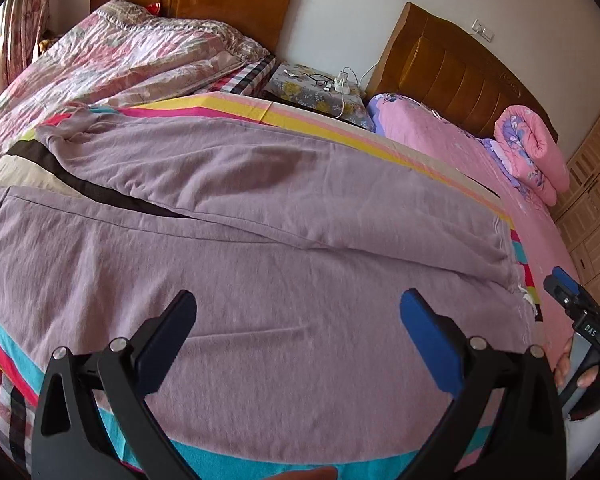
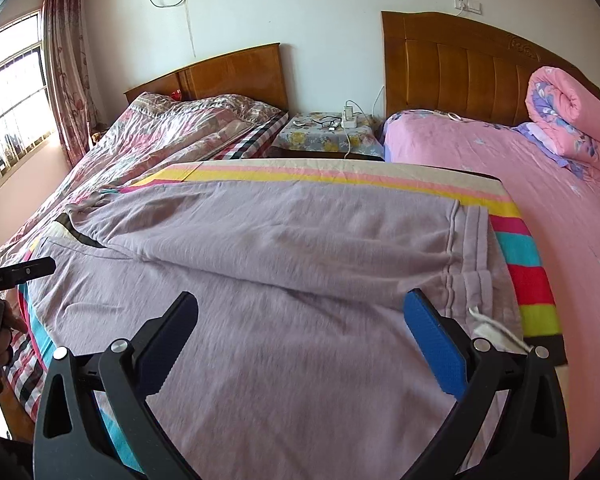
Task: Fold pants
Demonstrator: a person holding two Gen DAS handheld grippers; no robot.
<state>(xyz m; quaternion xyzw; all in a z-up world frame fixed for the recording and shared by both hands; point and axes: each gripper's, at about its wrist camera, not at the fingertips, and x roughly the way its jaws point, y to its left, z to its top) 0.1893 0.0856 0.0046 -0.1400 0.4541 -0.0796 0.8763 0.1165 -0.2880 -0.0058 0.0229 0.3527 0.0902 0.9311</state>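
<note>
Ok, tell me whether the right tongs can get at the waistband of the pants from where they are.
Probably yes. The right tongs hang open over the pants, and the waistband lies flat just beyond their blue finger, nothing covering it.

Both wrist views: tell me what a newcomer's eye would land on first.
The lilac pants fill the middle of both views, spread flat on a striped sheet, legs splayed apart toward the left. Low in each view a pair of open tongs hovers over them: the left tongs and the right tongs, holding nothing. Behind, a rolled pink quilt lies on the far bed at right.
</note>
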